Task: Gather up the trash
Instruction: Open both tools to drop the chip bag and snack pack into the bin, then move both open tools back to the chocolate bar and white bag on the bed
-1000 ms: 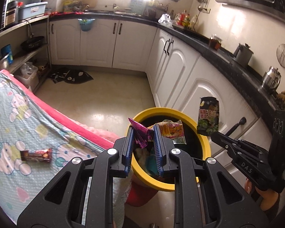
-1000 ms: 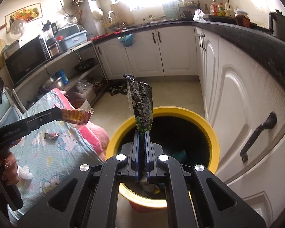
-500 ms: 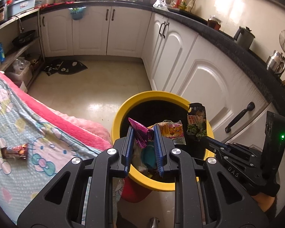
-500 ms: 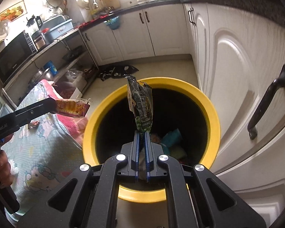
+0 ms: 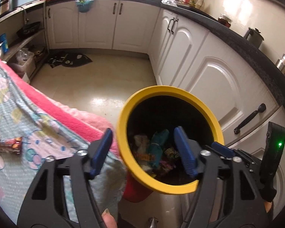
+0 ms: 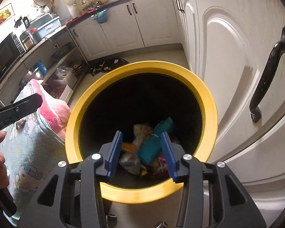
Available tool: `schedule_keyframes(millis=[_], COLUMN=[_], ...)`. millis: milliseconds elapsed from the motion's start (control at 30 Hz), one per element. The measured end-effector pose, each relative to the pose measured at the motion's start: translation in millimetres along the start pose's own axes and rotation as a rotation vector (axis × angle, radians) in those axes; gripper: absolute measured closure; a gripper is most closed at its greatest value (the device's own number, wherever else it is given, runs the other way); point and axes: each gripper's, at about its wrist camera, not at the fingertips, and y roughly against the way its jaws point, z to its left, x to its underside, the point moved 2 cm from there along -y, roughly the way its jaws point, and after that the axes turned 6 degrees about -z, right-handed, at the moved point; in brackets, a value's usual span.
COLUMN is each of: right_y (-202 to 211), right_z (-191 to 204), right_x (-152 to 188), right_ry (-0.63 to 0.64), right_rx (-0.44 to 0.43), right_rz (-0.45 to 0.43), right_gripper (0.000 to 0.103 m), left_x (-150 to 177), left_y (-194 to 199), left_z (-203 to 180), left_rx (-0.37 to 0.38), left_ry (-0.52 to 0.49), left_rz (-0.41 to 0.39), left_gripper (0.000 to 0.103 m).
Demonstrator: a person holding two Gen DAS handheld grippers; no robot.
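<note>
A yellow-rimmed bin [image 5: 216, 125] stands on the floor between the bed and the cabinets, with several wrappers [image 5: 155, 150] lying at its dark bottom. My left gripper [image 5: 143, 131] hangs over the bin's near left edge, its jaws opening with nothing between them. My right gripper [image 6: 141, 134] is over the bin's [image 6: 142, 66] mouth, its jaws also opening and empty; the wrappers [image 6: 150, 146] lie far below them. A brown snack bar [image 5: 8, 145] rests on the patterned bedsheet [image 5: 19, 117] at the left. The right gripper [image 5: 223, 150] also shows at the bin's right edge in the left wrist view.
White cabinet doors [image 6: 228, 57] with a black handle [image 6: 266, 76] stand close on the bin's right. A pink blanket edge [image 5: 66, 112] touches the bin's left side. A dark mat [image 5: 70, 60] lies on the pale floor beyond. A hand [image 6: 0, 161] holds the left gripper [image 6: 22, 104].
Both grippers sank closer to the bin and opened. The pink and orange wrappers left the left jaws, the dark green packet left the right jaws, and they now lie in the bin.
</note>
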Motion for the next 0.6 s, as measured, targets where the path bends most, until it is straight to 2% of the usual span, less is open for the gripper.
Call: schedule_keyframes(millis=[100, 267, 600], right_y=[4, 17, 41], right_z=[8, 32, 106], right_x=[-2, -8, -24], right_ry=[0.025, 0.049, 0.169], right_rx=[0.0, -0.038, -0.173], right_rz=[-0.012, -0.052, -0.121], right_gripper=[0.058, 0.051, 0.042], left_x=[-1, -3, 13], left_y=[16, 50, 124], left_z=[13, 32, 79], left_rx=[-0.03, -0.068, -0.175], left_ry=[0.019, 0.052, 0.136], left_rz=[-0.029, -0.089, -0.18], left_gripper=[0.025, 0.011, 0.011])
